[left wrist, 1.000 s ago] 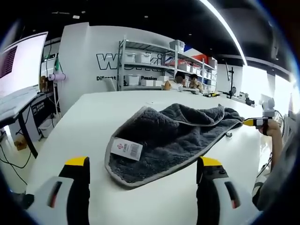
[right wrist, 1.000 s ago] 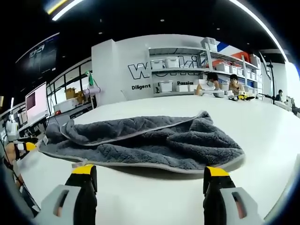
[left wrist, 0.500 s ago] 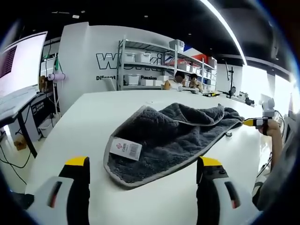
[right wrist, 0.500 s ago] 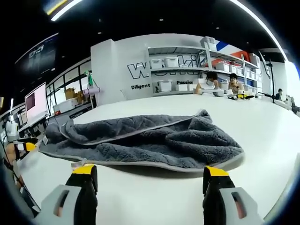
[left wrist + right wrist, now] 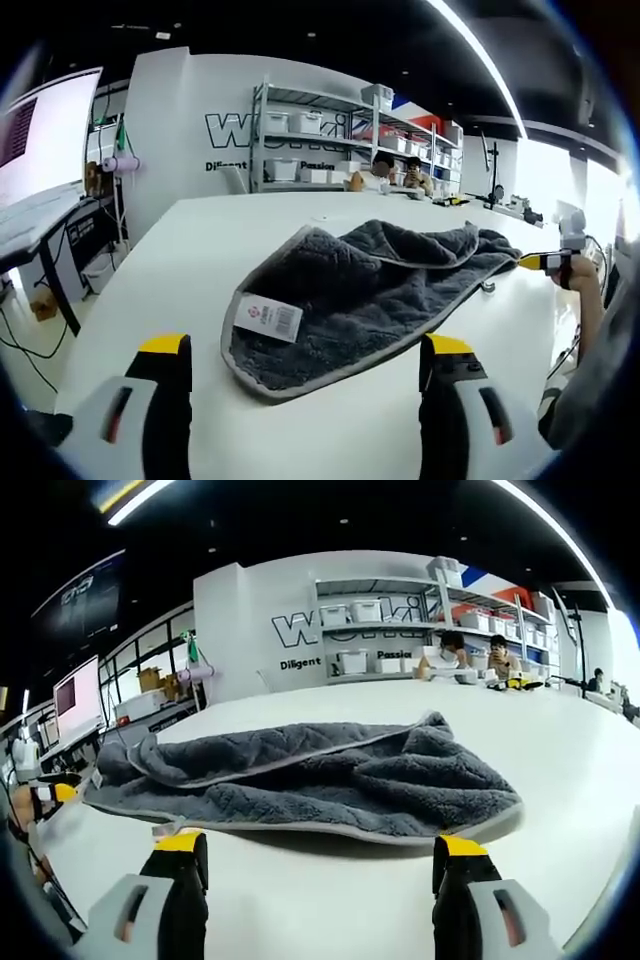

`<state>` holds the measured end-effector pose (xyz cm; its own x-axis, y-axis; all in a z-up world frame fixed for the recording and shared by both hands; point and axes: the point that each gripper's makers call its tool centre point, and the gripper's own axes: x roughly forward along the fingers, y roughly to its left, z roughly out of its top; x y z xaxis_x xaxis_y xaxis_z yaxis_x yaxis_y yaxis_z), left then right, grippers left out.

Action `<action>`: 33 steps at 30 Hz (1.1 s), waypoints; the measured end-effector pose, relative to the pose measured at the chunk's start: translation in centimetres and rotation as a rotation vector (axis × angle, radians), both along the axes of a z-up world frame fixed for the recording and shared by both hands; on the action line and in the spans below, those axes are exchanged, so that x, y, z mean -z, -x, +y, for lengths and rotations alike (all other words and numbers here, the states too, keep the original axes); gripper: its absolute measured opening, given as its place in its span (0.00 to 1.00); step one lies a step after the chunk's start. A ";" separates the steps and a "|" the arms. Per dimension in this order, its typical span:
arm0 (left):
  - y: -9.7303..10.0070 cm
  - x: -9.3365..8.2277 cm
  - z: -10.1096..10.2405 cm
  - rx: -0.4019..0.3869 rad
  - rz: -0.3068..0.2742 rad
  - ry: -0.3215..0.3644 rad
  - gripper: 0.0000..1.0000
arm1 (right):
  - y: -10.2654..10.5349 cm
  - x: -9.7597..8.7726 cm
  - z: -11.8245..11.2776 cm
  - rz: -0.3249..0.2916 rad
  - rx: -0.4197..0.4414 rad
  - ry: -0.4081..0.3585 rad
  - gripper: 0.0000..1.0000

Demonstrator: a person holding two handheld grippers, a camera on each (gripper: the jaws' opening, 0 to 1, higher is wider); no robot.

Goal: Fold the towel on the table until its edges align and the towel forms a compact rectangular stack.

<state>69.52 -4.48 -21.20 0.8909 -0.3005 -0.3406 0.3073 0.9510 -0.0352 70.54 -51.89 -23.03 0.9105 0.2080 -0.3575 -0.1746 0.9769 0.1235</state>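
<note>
A dark grey plush towel [image 5: 365,285] with a light grey hem lies rumpled and loosely doubled over on the white table [image 5: 220,230]. A white label with a barcode [image 5: 267,317] sits on its near corner. My left gripper [image 5: 303,380] hovers open just short of that corner, nothing between its yellow-tipped jaws. In the right gripper view the same towel [image 5: 310,775] stretches across the table [image 5: 560,740], and my right gripper [image 5: 318,872] stands open in front of its long hem. The right gripper [image 5: 545,262] also shows far right in the left gripper view; the left one [image 5: 45,795] at the far left of the right gripper view.
Metal shelves with white bins [image 5: 310,140] stand against the back wall, and two people [image 5: 395,178] sit beyond the table's far end. A desk with a monitor [image 5: 35,140] stands to the left. A small metal piece [image 5: 487,287] lies by the towel's right edge.
</note>
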 end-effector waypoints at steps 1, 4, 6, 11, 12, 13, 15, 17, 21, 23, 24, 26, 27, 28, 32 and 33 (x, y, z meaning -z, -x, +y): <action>0.0 0.0 0.0 0.000 -0.001 0.001 1.00 | 0.0 -0.1 0.1 0.001 -0.002 0.000 0.97; 0.1 0.0 0.1 -0.001 -0.004 0.004 1.00 | -0.1 -0.9 0.4 -0.010 -0.011 0.012 0.97; 0.2 0.0 0.1 0.002 -0.002 0.001 1.00 | -0.3 -1.6 0.6 -0.025 -0.019 0.025 0.97; 0.5 0.1 0.3 0.005 -0.001 0.000 1.00 | -1.2 -3.1 2.0 -0.056 -0.067 0.052 0.95; 0.5 0.0 0.3 0.005 -0.003 0.000 1.00 | -1.4 -3.4 2.4 -0.064 -0.083 0.054 0.94; 0.6 -0.1 0.4 0.005 -0.006 0.000 1.00 | -1.8 -4.0 3.2 -0.078 -0.109 0.053 0.94; 0.7 -0.2 0.3 0.006 -0.011 0.002 1.00 | -2.3 -4.8 4.2 -0.098 -0.135 0.049 0.93; 0.8 -0.1 0.2 0.008 -0.014 0.004 1.00 | -2.9 -5.9 5.6 -0.127 -0.175 0.052 0.91; 0.7 0.1 0.2 0.016 -0.011 0.012 1.00 | -4.2 -7.3 8.1 -0.161 -0.231 0.038 0.90; 0.7 0.2 0.2 0.024 -0.009 0.011 1.00 | -4.8 -7.8 9.7 -0.172 -0.262 0.030 0.89; 0.6 0.3 0.1 0.029 -0.008 0.011 1.00 | -5.2 -8.1 10.5 -0.178 -0.278 0.026 0.89; 0.6 0.3 0.1 0.036 -0.007 0.010 1.00 | -5.8 -8.4 12.1 -0.181 -0.309 0.014 0.88; 0.6 0.3 0.1 0.038 -0.008 0.010 1.00 | -6.1 -8.6 12.8 -0.183 -0.323 0.011 0.88; 0.5 0.2 0.1 0.039 -0.009 0.010 1.00 | -6.4 -8.8 13.4 -0.184 -0.336 0.008 0.88; 0.5 0.1 0.2 0.044 -0.016 0.007 1.00 | -7.2 -9.3 15.6 -0.186 -0.380 0.000 0.87; 0.5 0.1 0.2 0.045 -0.017 0.007 1.00 | -7.2 -9.4 15.8 -0.186 -0.383 0.000 0.87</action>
